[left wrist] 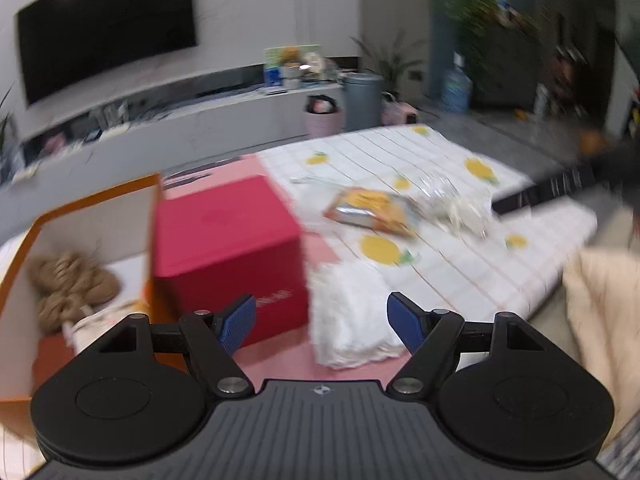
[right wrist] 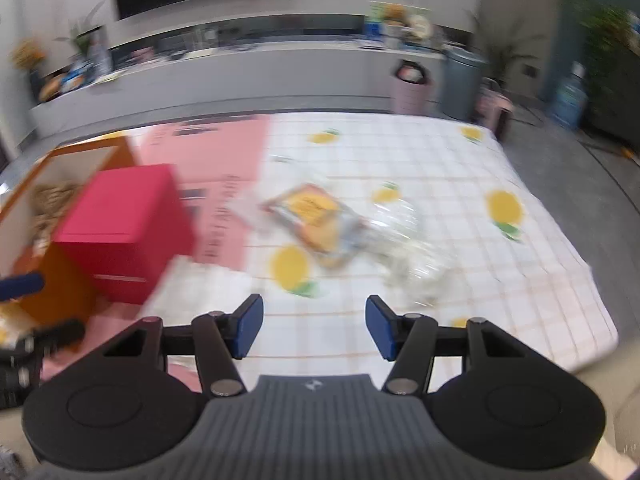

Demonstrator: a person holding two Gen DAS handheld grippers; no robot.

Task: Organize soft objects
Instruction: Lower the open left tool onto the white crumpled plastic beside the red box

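Note:
My left gripper [left wrist: 320,324] is open, low over a white fluffy cloth [left wrist: 348,312] on the pink mat; its pads do not touch the cloth. To its left stand a red box [left wrist: 228,248] and an open orange box [left wrist: 80,216] holding a brown woolly bundle [left wrist: 68,280]. Further out lie an orange-yellow packet [left wrist: 372,210] and a clear bag of white stuff [left wrist: 452,204]. My right gripper [right wrist: 316,326] is open and empty above the lemon-print mat [right wrist: 440,152], short of the packet [right wrist: 316,216] and the clear bag [right wrist: 408,248]. Both views are blurred.
A beige cushion [left wrist: 600,300] lies at the right edge. Beyond the mat stand a long grey TV bench [right wrist: 240,80], a pink bin [right wrist: 412,92], a grey bin [right wrist: 460,80] and plants. A dark blurred shape [left wrist: 560,188] reaches in from the right.

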